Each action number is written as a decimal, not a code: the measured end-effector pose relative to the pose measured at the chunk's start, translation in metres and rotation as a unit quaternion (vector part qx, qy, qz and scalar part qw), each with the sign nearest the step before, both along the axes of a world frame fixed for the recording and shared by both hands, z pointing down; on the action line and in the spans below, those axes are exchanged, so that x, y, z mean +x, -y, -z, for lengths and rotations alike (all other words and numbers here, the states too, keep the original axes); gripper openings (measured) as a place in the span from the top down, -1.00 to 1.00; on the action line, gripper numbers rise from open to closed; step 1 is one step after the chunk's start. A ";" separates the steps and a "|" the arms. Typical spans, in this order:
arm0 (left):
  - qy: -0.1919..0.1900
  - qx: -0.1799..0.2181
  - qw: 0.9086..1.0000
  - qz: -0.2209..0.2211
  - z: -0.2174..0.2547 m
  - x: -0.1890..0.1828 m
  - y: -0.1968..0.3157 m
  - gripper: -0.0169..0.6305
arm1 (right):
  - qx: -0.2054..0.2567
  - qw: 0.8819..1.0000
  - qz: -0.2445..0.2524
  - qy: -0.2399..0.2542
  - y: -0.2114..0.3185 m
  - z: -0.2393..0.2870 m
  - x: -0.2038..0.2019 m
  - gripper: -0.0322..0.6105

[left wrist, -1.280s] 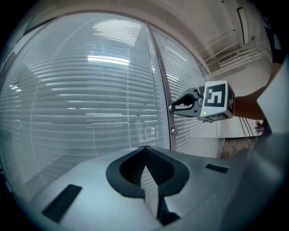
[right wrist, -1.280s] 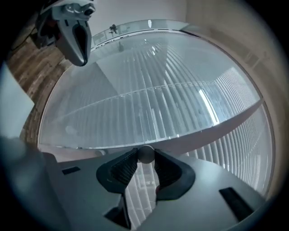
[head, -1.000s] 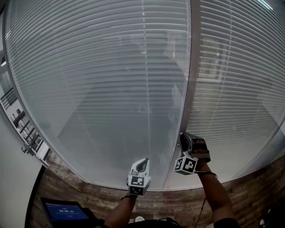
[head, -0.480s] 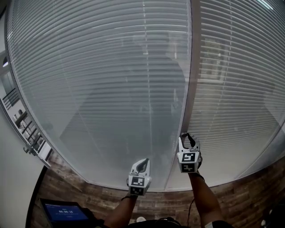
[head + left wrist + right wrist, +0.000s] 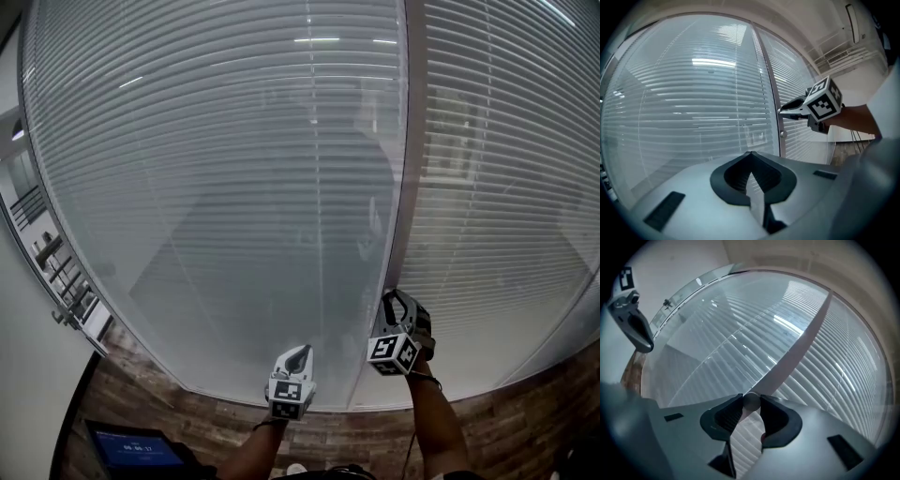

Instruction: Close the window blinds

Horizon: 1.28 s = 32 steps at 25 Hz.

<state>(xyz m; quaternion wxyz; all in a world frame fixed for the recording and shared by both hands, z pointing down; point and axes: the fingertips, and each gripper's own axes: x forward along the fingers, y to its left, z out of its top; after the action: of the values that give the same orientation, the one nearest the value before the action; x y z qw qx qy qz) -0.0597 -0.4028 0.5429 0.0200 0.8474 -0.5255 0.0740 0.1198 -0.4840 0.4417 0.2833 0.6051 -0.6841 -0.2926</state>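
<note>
Horizontal slat blinds (image 5: pixel 234 187) sit behind the glass of a large window, with a second pane of blinds (image 5: pixel 497 187) to the right of a grey mullion (image 5: pixel 399 187). A small round knob (image 5: pixel 751 401) stands out from the mullion's lower part. My right gripper (image 5: pixel 393 298) points level at it; its jaws have just been closing, and the fingertips are shut on the knob. My left gripper (image 5: pixel 298 352) hangs lower left of it, in front of the glass, shut on nothing. The left gripper view shows the right gripper (image 5: pixel 783 110) above the knob (image 5: pixel 783 134).
A brown wood-look band (image 5: pixel 141 394) runs below the window sill. A small lit screen (image 5: pixel 136 448) sits at the bottom left. Beyond the glass at the far left a railing (image 5: pixel 56 272) shows. Each forearm (image 5: pixel 441 431) reaches up from the bottom edge.
The right gripper has rolled at the knob: tilted a second ago, upright half a second ago, tilted again now. The left gripper has stayed in place.
</note>
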 end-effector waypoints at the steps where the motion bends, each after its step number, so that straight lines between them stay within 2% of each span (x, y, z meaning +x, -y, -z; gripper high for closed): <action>1: -0.002 -0.010 1.000 0.003 0.001 -0.002 -0.001 0.95 | 0.003 1.000 -0.001 -0.031 0.003 -0.003 -0.002 0.52; 6: 0.021 0.031 0.999 0.007 0.002 -0.013 0.014 0.95 | 0.013 0.984 -0.009 -0.178 0.014 -0.010 -0.014 0.51; 9: 0.028 0.035 0.999 0.004 0.007 -0.008 0.013 0.95 | 0.010 0.976 -0.007 -0.216 0.014 -0.010 -0.013 0.51; 13: 0.050 0.048 0.998 -0.002 0.007 0.000 0.009 0.95 | 0.017 0.974 -0.010 -0.227 0.014 -0.014 -0.009 0.51; 15: 0.042 0.047 0.998 -0.003 0.013 -0.002 0.008 0.95 | 0.016 0.985 0.000 -0.174 0.011 -0.008 -0.011 0.51; 18: 0.020 0.041 0.999 -0.002 0.022 -0.011 0.011 0.95 | 0.011 0.999 0.029 -0.029 -0.004 0.008 -0.021 0.51; 20: 0.008 0.039 0.999 -0.002 0.022 -0.010 0.012 0.95 | 0.007 0.996 0.047 0.071 -0.017 0.014 -0.021 0.51; 22: -0.004 0.041 0.999 -0.003 0.025 -0.008 0.012 0.95 | -0.006 0.987 0.061 0.151 -0.029 0.012 -0.017 0.51; 24: -0.023 0.047 0.999 0.006 0.042 -0.010 0.010 0.95 | -0.012 0.979 0.066 0.191 -0.040 0.009 -0.014 0.51; 28: -0.044 0.052 0.997 0.032 0.068 -0.018 0.007 0.95 | -0.004 0.974 0.063 0.218 -0.059 0.009 -0.010 0.52; 29: -0.044 0.054 0.997 0.037 0.071 -0.019 0.005 0.95 | 0.000 0.972 0.059 0.227 -0.065 0.009 -0.006 0.59; 31: -0.043 0.056 0.997 0.045 0.075 -0.019 0.000 0.95 | 0.007 0.966 0.053 0.251 -0.075 0.008 0.003 0.89; 32: -0.043 0.056 0.996 0.047 0.076 -0.019 -0.003 0.95 | 0.004 0.963 0.052 0.264 -0.079 0.004 0.008 0.89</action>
<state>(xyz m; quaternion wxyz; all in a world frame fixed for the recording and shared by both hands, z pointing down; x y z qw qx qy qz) -0.0783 -0.4001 0.4673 -0.0015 0.8241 -0.5664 0.0067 0.1280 -0.4047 0.4373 0.0745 0.6255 -0.7641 -0.1390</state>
